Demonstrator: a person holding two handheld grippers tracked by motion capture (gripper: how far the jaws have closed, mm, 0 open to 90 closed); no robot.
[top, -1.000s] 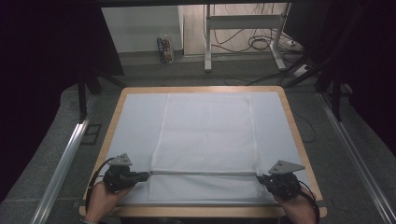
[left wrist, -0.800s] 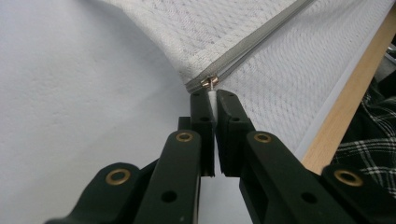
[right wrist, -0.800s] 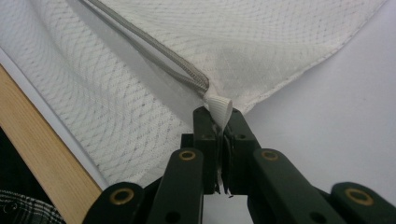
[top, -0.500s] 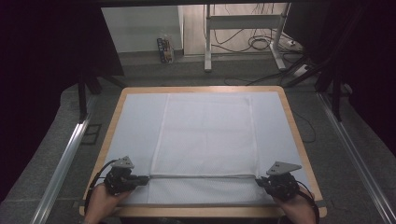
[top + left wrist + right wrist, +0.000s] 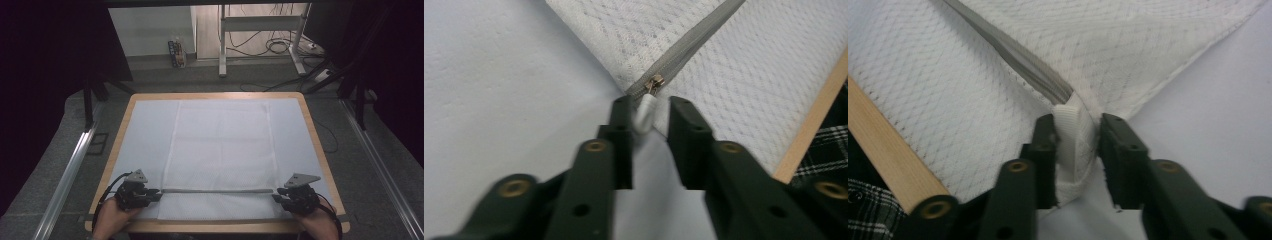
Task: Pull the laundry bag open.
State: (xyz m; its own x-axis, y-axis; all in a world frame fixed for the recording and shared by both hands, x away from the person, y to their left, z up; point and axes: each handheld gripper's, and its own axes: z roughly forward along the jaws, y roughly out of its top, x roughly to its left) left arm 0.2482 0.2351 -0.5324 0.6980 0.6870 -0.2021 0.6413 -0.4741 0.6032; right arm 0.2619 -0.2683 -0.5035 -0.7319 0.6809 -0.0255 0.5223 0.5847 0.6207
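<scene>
Two grippers: both rest at the near edge of the worktop, one at each end of a zipper line.
Worktop (image 5: 312,132): wooden-rimmed, covered by a pale sheet; its near rim appears as a light wood strip in both gripper views.
Mesh cover (image 5: 222,145): white, quilted-looking fabric lying flat in the middle of the worktop, reaching from the far edge almost to the near rim.
Zipper (image 5: 217,190): grey, closed along its length, running straight across the mesh cover near its near edge, from one gripper to the other.
Left gripper (image 5: 150,194): held in the person's left hand at the near left corner of the mesh cover, pointing along the zipper.
Left fingers (image 5: 622,130): they have just been opening and stand apart; the zipper pull lies between them, leaning against one finger, perhaps just touching it, not pinched.
Right gripper (image 5: 278,198): held in the right hand at the near right corner, well apart from the left one.
Right fingers (image 5: 1120,145): also just opened; the fabric loop sits between them, and no squeeze on it can be seen.
Fabric loop (image 5: 1074,135): white webbing tab at the zipper's end.
Zipper pull (image 5: 645,111): small white tab hanging from a brass slider at the zipper's left end.
</scene>
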